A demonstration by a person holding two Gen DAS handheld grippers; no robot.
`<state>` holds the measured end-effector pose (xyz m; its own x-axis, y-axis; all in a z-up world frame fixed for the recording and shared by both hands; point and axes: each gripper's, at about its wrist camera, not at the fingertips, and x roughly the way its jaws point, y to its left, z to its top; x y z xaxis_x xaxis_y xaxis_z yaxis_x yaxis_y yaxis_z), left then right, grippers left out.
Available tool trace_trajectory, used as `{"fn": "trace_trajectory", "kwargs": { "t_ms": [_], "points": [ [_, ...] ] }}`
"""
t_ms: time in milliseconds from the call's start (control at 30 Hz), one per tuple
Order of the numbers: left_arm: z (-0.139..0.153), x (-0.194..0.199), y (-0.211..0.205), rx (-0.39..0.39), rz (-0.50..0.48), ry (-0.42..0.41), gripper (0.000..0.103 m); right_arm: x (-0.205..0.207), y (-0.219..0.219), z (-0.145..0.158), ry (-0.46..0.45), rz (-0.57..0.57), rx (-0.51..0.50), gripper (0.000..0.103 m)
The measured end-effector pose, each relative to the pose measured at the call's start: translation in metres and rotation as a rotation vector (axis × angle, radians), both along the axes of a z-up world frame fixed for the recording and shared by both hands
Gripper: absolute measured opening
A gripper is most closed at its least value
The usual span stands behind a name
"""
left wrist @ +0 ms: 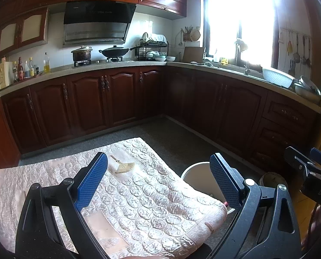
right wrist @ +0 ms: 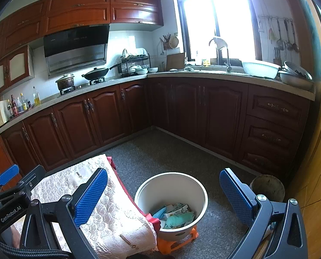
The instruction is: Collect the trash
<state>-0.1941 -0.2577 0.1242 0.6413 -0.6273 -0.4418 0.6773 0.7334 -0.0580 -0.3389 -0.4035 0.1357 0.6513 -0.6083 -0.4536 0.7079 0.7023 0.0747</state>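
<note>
A white bucket (right wrist: 171, 194) stands on an orange stool (right wrist: 177, 241) on the floor, holding crumpled teal, white and printed trash (right wrist: 175, 214). Its rim also shows in the left wrist view (left wrist: 195, 172). My left gripper (left wrist: 158, 179) is open and empty above a table covered with a pink quilted cloth (left wrist: 121, 194). My right gripper (right wrist: 163, 194) is open and empty above the bucket, with the left gripper (right wrist: 8, 177) showing at its left edge.
Dark wood cabinets (right wrist: 108, 116) line the back and right walls. The counter holds a pot (right wrist: 65, 82), a wok (right wrist: 95, 74), bottles (right wrist: 22, 103), a dish rack (right wrist: 135, 63) and bowls (right wrist: 260, 69). A second dirty pail (right wrist: 268, 187) stands by the right wall. The floor is grey carpet (right wrist: 171, 151).
</note>
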Motion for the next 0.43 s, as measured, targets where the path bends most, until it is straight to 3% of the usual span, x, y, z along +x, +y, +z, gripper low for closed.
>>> {"fn": "trace_trajectory", "kwargs": {
  "t_ms": [433],
  "points": [
    [-0.0091, 0.0032, -0.0042, 0.020, -0.022, -0.007, 0.095, 0.0076, -0.0066, -0.0087, 0.026, 0.001, 0.012, 0.103]
  ]
}}
